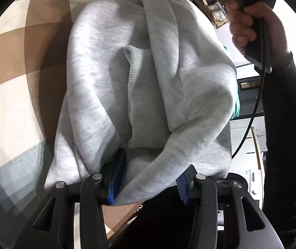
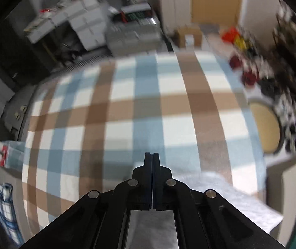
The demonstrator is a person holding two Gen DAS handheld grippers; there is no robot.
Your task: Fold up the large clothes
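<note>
Hanging from the left gripper (image 1: 148, 178), the sweatshirt (image 1: 139, 78) is bunched thickly between its blue pads (image 1: 116, 176), above the checked cloth (image 1: 6, 103). That clamp looks shallow, near the fabric's edge, so the weight of the bundle could pull it free, or the loose sleeve could spoil the fold when it lands. The right gripper (image 2: 152, 161) has its fingers pressed together on nothing and faces the cloth; it cannot steady the garment from there.
</note>
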